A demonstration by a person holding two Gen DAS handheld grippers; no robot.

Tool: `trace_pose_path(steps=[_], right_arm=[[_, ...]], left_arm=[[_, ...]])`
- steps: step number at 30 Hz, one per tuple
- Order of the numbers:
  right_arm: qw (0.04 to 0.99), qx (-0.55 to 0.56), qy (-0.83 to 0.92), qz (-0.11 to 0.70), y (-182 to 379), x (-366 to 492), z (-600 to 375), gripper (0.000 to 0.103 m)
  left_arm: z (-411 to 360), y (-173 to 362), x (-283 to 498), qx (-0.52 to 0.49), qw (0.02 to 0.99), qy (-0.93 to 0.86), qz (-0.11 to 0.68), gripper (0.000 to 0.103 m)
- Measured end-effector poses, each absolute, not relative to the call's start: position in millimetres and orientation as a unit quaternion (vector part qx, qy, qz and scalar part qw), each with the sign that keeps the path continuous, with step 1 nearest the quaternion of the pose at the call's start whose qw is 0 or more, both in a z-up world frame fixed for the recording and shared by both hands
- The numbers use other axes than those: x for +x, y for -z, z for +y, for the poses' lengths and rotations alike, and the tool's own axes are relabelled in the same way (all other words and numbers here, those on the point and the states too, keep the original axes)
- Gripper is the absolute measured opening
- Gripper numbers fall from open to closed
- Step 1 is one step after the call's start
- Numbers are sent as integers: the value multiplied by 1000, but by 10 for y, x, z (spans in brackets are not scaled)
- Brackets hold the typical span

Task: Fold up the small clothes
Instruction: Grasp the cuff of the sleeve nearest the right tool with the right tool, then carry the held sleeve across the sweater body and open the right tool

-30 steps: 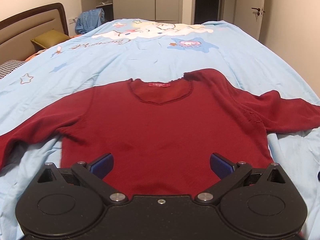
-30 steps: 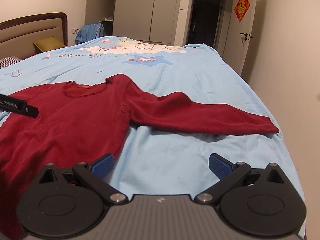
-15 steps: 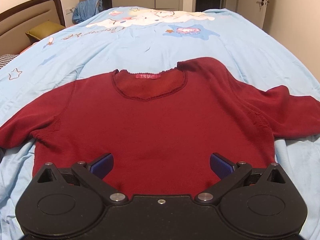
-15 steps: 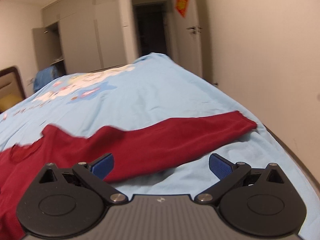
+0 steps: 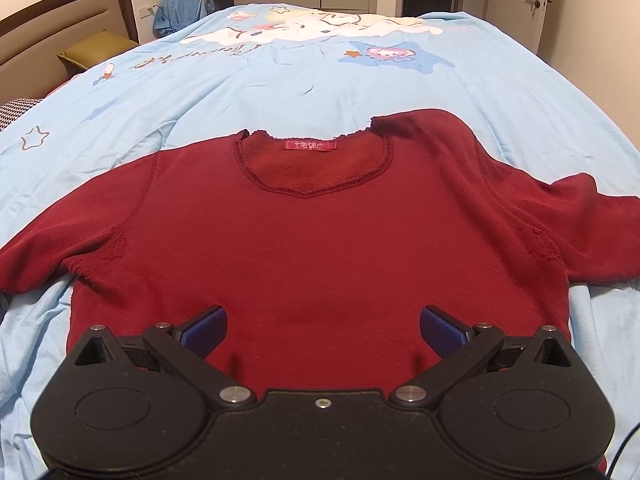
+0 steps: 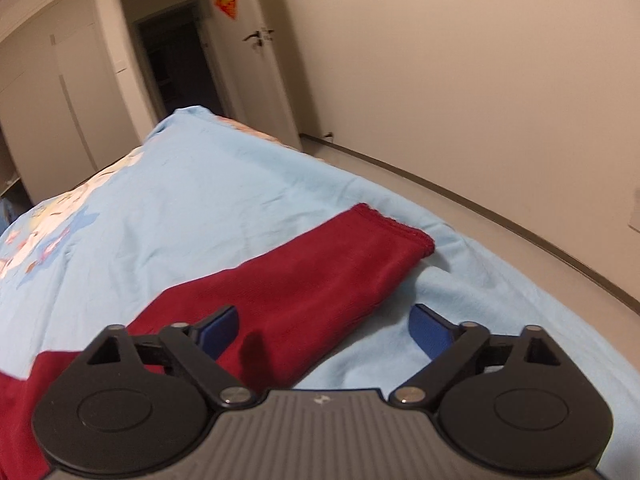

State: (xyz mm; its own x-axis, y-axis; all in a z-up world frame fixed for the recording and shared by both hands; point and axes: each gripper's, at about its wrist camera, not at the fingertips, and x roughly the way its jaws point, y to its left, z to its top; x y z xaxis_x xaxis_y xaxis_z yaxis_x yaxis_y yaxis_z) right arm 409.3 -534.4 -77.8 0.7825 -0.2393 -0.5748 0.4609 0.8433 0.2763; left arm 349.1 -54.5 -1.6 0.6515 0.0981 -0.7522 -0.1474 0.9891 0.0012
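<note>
Closing right tongs [image 6: 322, 330] around sleeve [image 6: 320, 280] for fold; left tongs [image 5: 322, 330] spread above sweater [image 5: 312, 240].

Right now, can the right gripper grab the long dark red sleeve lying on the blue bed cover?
Probably yes. The right gripper is closing just above the dark red sleeve, which lies flat on the light blue bed cover with nothing over it or blocking the way.

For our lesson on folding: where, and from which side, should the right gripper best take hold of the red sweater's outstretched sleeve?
Probably at the cuff, coming along the sleeve from its near side. It lies flat on the blue bedspread, the cuff's free edge easiest to pinch. The right gripper, jaws closing, grips nothing yet.
</note>
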Motion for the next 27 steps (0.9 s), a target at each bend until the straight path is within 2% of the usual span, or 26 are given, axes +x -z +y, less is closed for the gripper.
trace_pose_path(steps=[3, 8, 10, 13, 18, 27], right_arm=[[921, 214, 204, 254, 809, 4105, -5345, 71], [921, 213, 207, 252, 791, 4155, -5315, 21], [923, 212, 206, 246, 763, 4152, -5296, 12], [932, 191, 202, 232, 654, 4129, -5191, 8], [957, 125, 173, 198, 329, 4106, -4835, 8], [992, -24, 49, 118, -421, 3967, -3581, 8]], left_arm=[[-505, -7, 3489, -33, 909, -69, 410, 102], [-425, -62, 3464, -42, 911, -72, 405, 102], [-390, -89, 3449, -46, 911, -72, 402, 102], [-332, -135, 3424, -50, 913, -72, 398, 102], [-174, -260, 3380, -68, 918, -78, 382, 102], [310, -545, 3236, -113, 926, -114, 341, 102]])
